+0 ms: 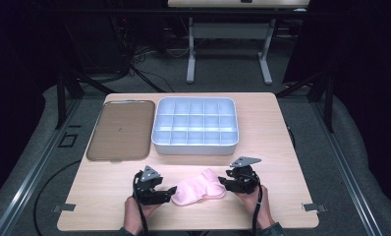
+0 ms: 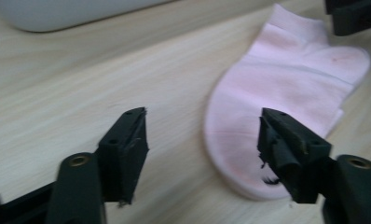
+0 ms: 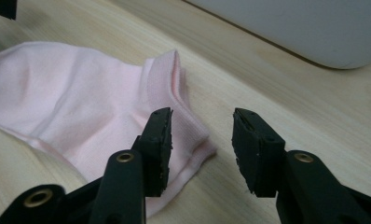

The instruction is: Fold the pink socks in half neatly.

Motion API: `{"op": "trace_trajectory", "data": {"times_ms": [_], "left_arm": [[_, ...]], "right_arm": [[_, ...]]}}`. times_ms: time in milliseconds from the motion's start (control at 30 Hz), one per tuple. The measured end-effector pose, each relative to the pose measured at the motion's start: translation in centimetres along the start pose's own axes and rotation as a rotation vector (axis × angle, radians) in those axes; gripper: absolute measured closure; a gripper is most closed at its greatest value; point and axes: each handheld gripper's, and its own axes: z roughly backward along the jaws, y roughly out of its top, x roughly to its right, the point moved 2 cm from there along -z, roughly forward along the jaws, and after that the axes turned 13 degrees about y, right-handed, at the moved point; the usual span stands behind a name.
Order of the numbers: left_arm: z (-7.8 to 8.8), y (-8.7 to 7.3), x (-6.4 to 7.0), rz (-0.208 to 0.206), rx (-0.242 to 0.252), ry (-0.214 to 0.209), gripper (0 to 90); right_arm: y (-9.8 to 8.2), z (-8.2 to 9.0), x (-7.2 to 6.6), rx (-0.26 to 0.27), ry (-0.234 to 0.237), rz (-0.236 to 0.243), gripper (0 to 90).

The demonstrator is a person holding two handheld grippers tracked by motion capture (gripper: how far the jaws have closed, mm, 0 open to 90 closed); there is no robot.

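left gripper (image 2: 202, 133): jaws apart, straddling sock's toe edge | right gripper (image 3: 200, 133): jaws apart, over cuff edge | sock (image 1: 199, 187): one, pale pink, flat on table (image 1: 277, 128) between grippers | beyond: one compartment tray (image 1: 195, 126), one brown lid (image 1: 121, 130)

Sock (image 1: 199, 189) before divided tray (image 1: 195, 125)

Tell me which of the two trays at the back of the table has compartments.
The pale grey tray on the right: a grid of dividers splits it into many small cells. The brown tray beside it, on the left, is flat and undivided.
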Motion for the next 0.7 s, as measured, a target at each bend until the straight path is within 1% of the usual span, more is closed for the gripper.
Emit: {"op": "trace_trajectory", "data": {"times_ms": [33,67,100,133,167,200,233,267,300,333,367,433,467,567,633,667,700], "left_arm": [[-0.3,0.0,0.6,-0.017,-0.009,-0.002,45.9],[-0.6,0.0,1.2,-0.034,-0.026,0.013,47.9],[-0.6,0.0,1.2,-0.034,-0.026,0.013,50.8],[-0.8,-0.1,1.4,-0.051,-0.028,0.011,50.8],[-0.9,-0.1,1.5,-0.055,-0.03,0.014,57.3],[-1.0,-0.1,1.6,-0.06,-0.029,0.013,57.3],[-1.0,-0.1,1.7,-0.068,-0.029,0.008,64.8],[-1.0,-0.2,1.7,-0.075,-0.024,0.014,68.6],[-1.0,-0.2,1.7,-0.095,-0.022,0.023,73.3],[-1.1,-0.3,1.7,-0.098,-0.015,0.029,76.8],[-1.2,-0.4,1.7,-0.094,-0.016,0.022,78.9],[-1.2,-0.4,1.5,-0.104,-0.014,0.016,80.7],[-1.2,-0.4,1.4,-0.113,-0.012,0.016,81.2],[-1.3,-0.2,1.1,-0.123,-0.016,0.016,81.8],[-1.6,0.1,0.5,-0.147,-0.016,0.016,81.8],[-1.7,0.2,0.3,-0.144,-0.012,0.011,81.8],[-1.9,0.3,0.1,-0.148,-0.005,0.005,81.9]], "right_arm": [[-0.1,-0.3,0.0,-0.01,-0.012,-0.001,63.7],[-0.2,-0.5,0.0,-0.019,-0.016,0.002,66.4],[-0.2,-0.5,0.0,-0.019,-0.016,0.002,66.4],[-0.2,-0.6,0.0,-0.028,-0.026,-0.001,69.0],[-0.3,-0.8,0.0,-0.044,-0.024,0.003,73.8],[-0.3,-0.8,0.0,-0.044,-0.024,0.003,73.8],[-0.5,-1.0,-0.1,-0.037,-0.024,0.001,77.0],[-0.5,-1.0,0.0,-0.036,-0.022,0.01,78.5],[-0.5,-1.0,0.0,-0.035,-0.02,0.004,80.1],[-0.5,-1.1,0.0,-0.028,-0.018,0.004,81.5],[-0.6,-1.0,0.0,-0.029,-0.018,0.004,82.3],[-0.6,-1.1,0.0,-0.027,-0.018,-0.008,83.3],[-0.5,-1.0,-0.1,-0.039,-0.019,-0.013,83.5],[-0.4,-1.0,-0.1,-0.038,-0.035,-0.027,83.9],[-0.4,-0.9,-0.2,-0.043,-0.04,-0.032,84.1],[-0.5,-0.9,-0.3,-0.036,-0.051,-0.037,84.1],[-0.5,-0.8,-0.3,-0.042,-0.052,-0.037,84.1]]}}
